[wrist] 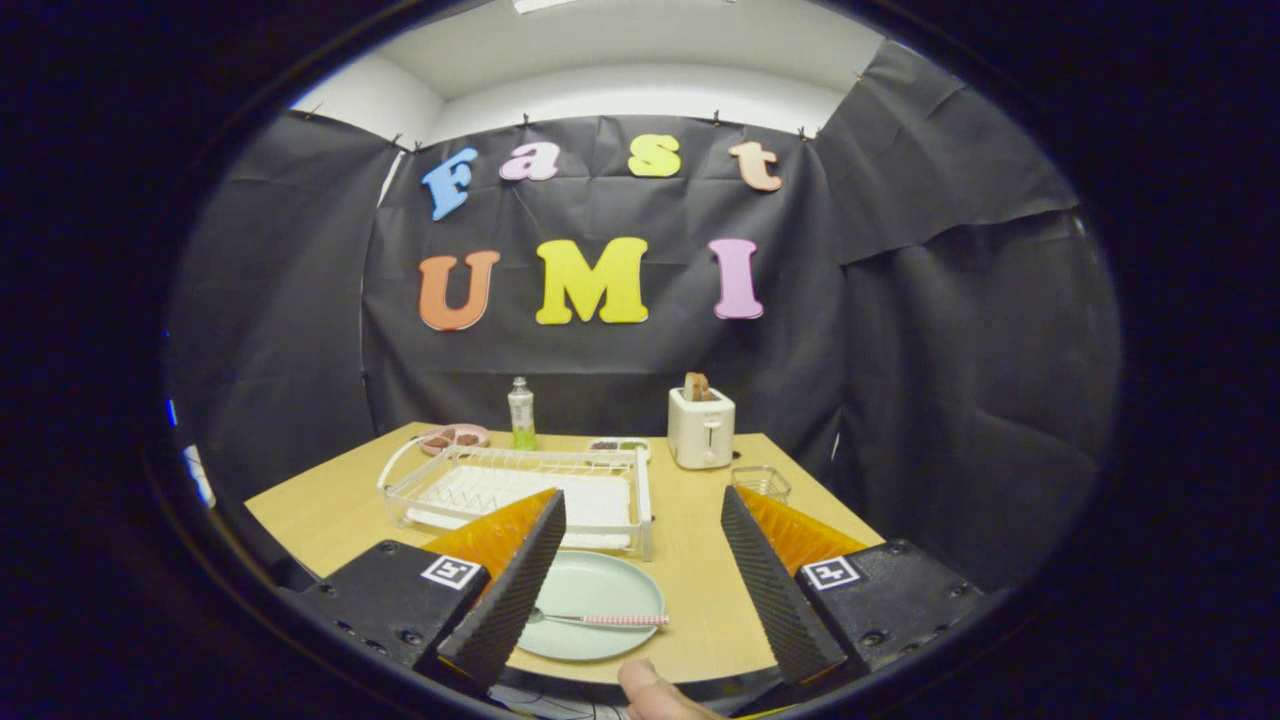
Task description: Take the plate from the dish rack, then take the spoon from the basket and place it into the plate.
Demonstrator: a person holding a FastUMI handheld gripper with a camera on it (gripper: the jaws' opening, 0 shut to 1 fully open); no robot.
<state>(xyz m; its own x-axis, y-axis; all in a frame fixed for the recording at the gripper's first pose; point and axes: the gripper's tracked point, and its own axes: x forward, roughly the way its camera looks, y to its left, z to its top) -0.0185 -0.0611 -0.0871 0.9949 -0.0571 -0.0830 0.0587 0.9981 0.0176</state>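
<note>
a fingertip (650, 690) of the person's hand showed nearest, just below the gap between the jaws. the gripper (640, 570) was spread wide and held nothing, both fingers apart from every object. between the jaws, closer to the left one, a pale green plate (590, 605) lay flat on the wooden table (700, 560), and the spoon (600, 619) lay across it, its bowl partly hidden behind the left finger. just beyond the plate stood the white wire dish rack (520, 485), with no plate visible in it. beyond the right jaw sat a small clear basket (761, 482). farther back were a toaster (701, 428) holding bread, a bottle (521, 414) and a pink dish (453, 438). judging from this, both steps looked done, with nothing left but to draw back.
</note>
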